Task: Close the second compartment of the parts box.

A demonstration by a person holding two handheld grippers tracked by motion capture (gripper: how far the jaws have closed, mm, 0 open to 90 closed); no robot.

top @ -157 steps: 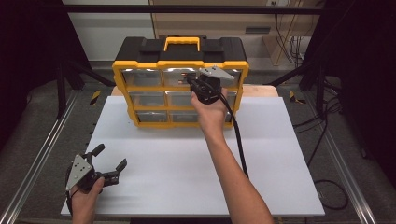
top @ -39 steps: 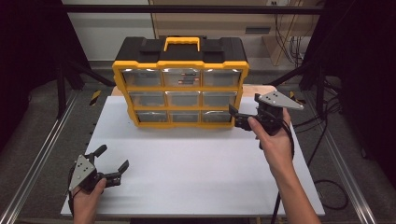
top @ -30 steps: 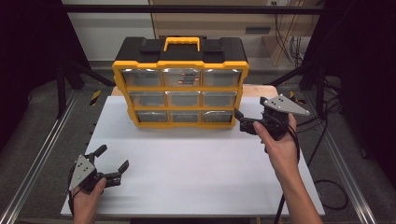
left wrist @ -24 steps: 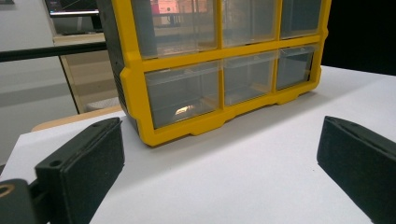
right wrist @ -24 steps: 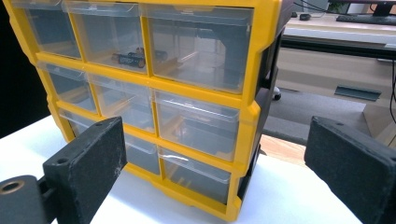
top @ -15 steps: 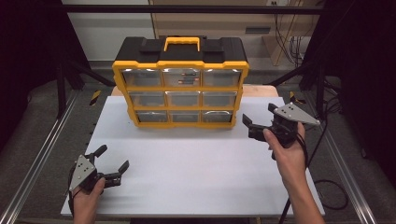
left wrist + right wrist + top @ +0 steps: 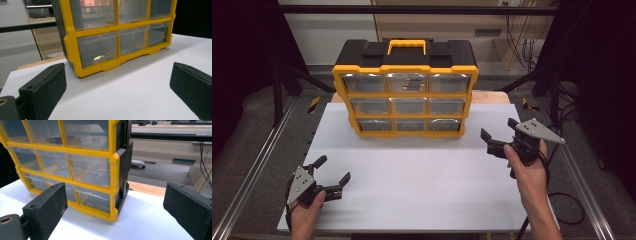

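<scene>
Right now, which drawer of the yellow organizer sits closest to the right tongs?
The bottom-row drawer at the organizer's right end. It sits lowest and farthest right, facing the open right tongs; the others lie higher or farther left.

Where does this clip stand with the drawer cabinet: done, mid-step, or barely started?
It looks finished or between steps. Done: all nine drawers of the yellow cabinet sit flush and closed. In hand: nothing; the right gripper hangs open beside the cabinet's right end, apart from it, and the left gripper rests open near the front of the white table. Left: nothing visibly pending, though the drawers' contents are hard to make out.
</scene>
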